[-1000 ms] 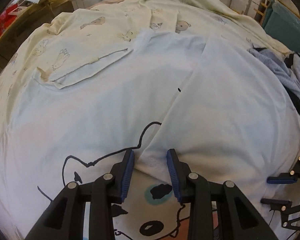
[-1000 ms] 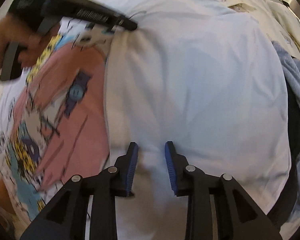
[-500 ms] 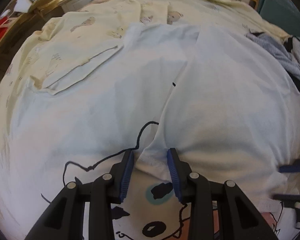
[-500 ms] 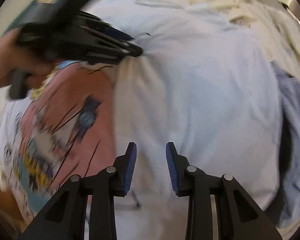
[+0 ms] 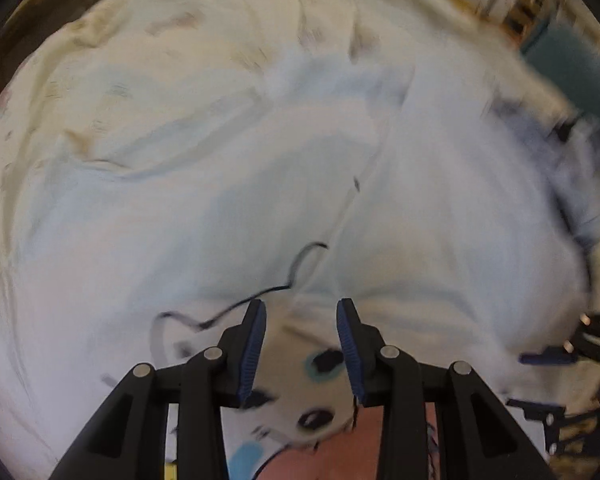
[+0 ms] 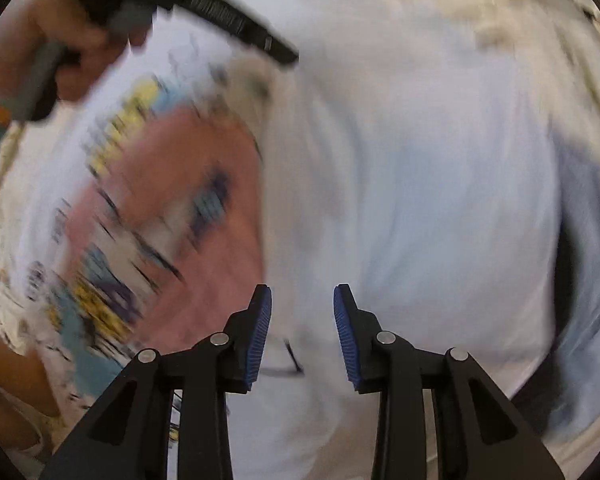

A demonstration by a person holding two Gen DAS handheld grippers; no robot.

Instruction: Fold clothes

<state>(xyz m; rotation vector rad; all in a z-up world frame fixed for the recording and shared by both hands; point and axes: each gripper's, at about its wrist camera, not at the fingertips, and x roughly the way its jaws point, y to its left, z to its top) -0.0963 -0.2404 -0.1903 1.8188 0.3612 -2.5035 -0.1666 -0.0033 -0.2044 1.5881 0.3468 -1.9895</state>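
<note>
A white T-shirt (image 5: 440,240) lies spread on the bed, its right side folded over the pink, yellow and blue cartoon print (image 6: 172,200). My left gripper (image 5: 300,340) hovers open above the fold's near corner, by the cartoon face. Nothing is pinched between its blue pads. In the right wrist view, a hand (image 6: 72,36) holds the left gripper (image 6: 284,54) at the top left. My right gripper (image 6: 302,332) is open over the flap's left edge, and it also shows in the left wrist view as the right gripper (image 5: 536,380) at the far right. Both views are motion-blurred.
The shirt rests on a cream bedsheet (image 5: 140,80) with animal prints. A pile of grey-blue and dark clothes (image 6: 592,220) lies just right of the shirt, seen again as the clothes pile (image 5: 560,152). A teal object (image 5: 572,64) stands beyond the bed at the upper right.
Both cameras are now moving and blurred. The left gripper has drawn back a little from the folded corner. The right gripper has shifted left towards the flap's edge. Both stayed open.
</note>
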